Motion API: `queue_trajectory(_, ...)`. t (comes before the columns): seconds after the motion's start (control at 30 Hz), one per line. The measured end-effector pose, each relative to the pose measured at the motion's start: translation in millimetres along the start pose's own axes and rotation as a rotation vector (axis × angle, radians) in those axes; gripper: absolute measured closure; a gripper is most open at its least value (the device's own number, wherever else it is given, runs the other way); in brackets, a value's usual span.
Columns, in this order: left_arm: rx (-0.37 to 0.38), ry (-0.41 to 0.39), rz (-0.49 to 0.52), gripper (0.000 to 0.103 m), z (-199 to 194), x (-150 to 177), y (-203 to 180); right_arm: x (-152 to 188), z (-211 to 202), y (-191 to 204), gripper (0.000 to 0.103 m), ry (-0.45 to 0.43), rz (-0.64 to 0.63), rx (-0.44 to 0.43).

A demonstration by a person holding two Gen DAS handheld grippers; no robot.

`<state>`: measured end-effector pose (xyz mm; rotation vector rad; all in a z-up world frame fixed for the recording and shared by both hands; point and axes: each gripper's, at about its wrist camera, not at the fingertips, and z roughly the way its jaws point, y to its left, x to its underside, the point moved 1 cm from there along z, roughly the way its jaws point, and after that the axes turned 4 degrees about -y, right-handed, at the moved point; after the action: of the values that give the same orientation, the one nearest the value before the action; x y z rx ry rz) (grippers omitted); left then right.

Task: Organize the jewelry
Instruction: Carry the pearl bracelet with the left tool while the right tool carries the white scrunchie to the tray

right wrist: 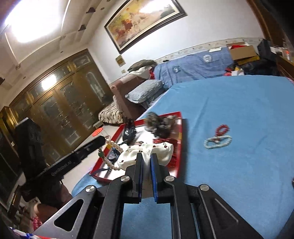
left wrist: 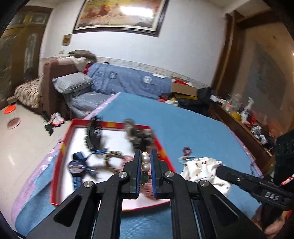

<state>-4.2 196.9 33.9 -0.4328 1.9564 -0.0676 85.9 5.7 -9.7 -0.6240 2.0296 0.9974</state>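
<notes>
- A pearl bracelet (left wrist: 145,161) with one green bead is pinched between the two fingers of the left tool (left wrist: 145,156), held in the air above the red tray (left wrist: 63,147); from the right wrist camera the strand (right wrist: 111,152) hangs in a loose curve from that tool's tip.
- The right tool (right wrist: 146,158) has its fingers pressed onto a white fabric scrunchie (right wrist: 147,152) with small dark red spots, held at the tray's near right edge (the cloth bunches out on both sides of the fingers).
- Inside the tray lie a blue-strapped watch (left wrist: 77,166), a chunky black watch (left wrist: 94,135), a braided brownish hair tie (left wrist: 112,159) and a heap of grey fuzzy hair ties (left wrist: 138,135) at the far corner; motion blur softens all of them.
- To the right of the tray, well apart from it on the blue bed cover (right wrist: 238,110), rest a pale bead bracelet (right wrist: 217,142) and a red bead bracelet (right wrist: 222,129), touching each other.
- Beyond the bed stand a sofa with grey pillows (left wrist: 73,82), a framed painting (left wrist: 119,14) on the white wall, and a dark wooden cabinet (right wrist: 60,103) with glass doors.
</notes>
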Motion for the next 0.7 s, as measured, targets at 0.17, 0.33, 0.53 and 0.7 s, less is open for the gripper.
queue_trajectory(0.17,-0.065,0.027,-0.034,0.094,14.7,10.2,27.6,-2.9,36.4,14.8,0.093,0.033,-0.017,-0.024)
queue_trajectory(0.33,-0.094,0.061,-0.06,0.094,28.1,19.4,46.1,0.5,68.3,26.8,0.093,0.06,-0.043,-0.021)
queue_trajectory(0.53,-0.117,0.113,-0.077,0.094,45.4,31.5,55.4,16.1,101.9,32.6,0.093,0.134,-0.08,0.008)
queue_trajectory(0.7,-0.15,0.176,-0.096,0.094,61.0,40.2,61.1,26.9,118.0,26.2,0.093,0.184,-0.101,0.043)
